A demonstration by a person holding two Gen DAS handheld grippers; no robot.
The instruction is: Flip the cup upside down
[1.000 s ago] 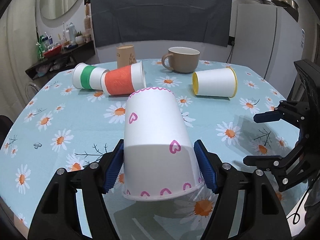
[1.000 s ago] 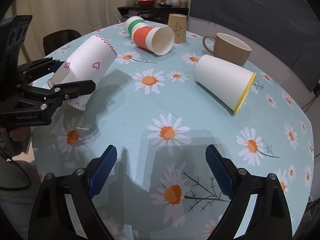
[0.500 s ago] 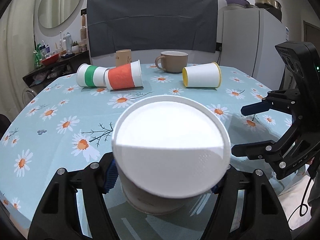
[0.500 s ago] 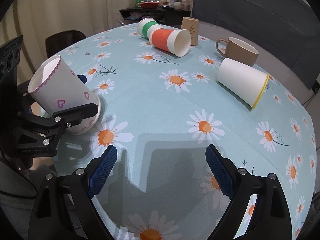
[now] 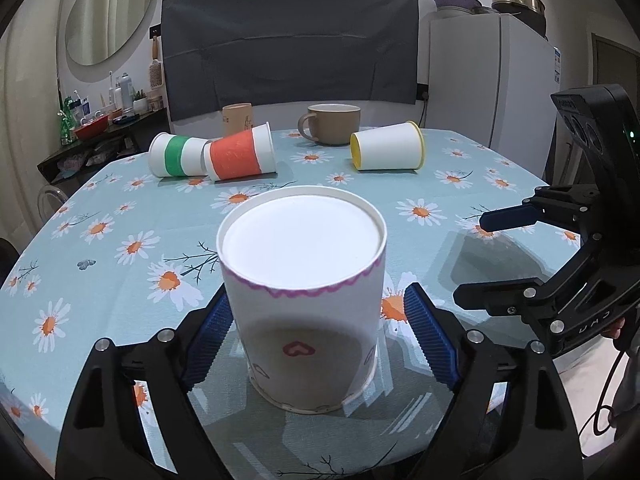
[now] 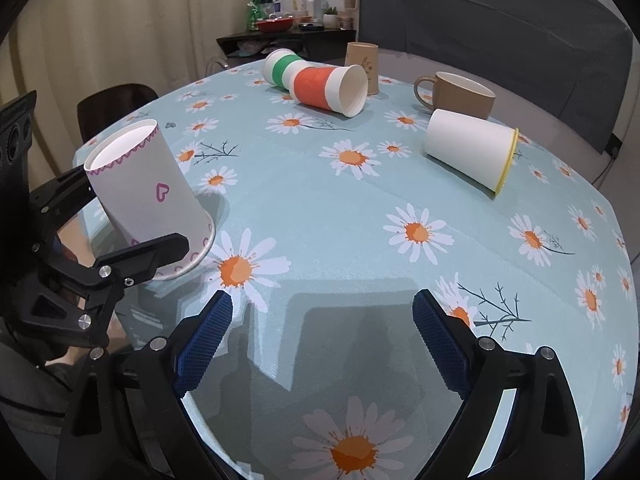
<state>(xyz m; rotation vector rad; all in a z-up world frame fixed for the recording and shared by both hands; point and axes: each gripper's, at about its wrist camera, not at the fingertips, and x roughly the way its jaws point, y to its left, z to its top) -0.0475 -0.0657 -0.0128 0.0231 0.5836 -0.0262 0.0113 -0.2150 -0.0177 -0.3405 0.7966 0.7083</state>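
Note:
A white paper cup with pink hearts [image 5: 308, 308] stands upside down, rim on the daisy tablecloth, near the front edge; it also shows in the right wrist view [image 6: 148, 196]. My left gripper [image 5: 318, 332] is open, its blue pads on either side of the cup with a gap on each side. My right gripper [image 6: 320, 336] is open and empty over the cloth to the right of the cup; it shows at the right of the left wrist view [image 5: 500, 256].
Lying on their sides farther back: a green-banded cup [image 5: 172, 155], an orange cup [image 5: 240, 157] and a yellow-rimmed white cup [image 5: 388, 151]. A brown mug [image 5: 332, 123] and a tan cup [image 5: 237, 119] stand at the far edge. A chair [image 6: 108, 108] is at left.
The heart cup went from lying tilted in my left gripper to standing rim-down on the table. My left gripper's pads have opened away from it.

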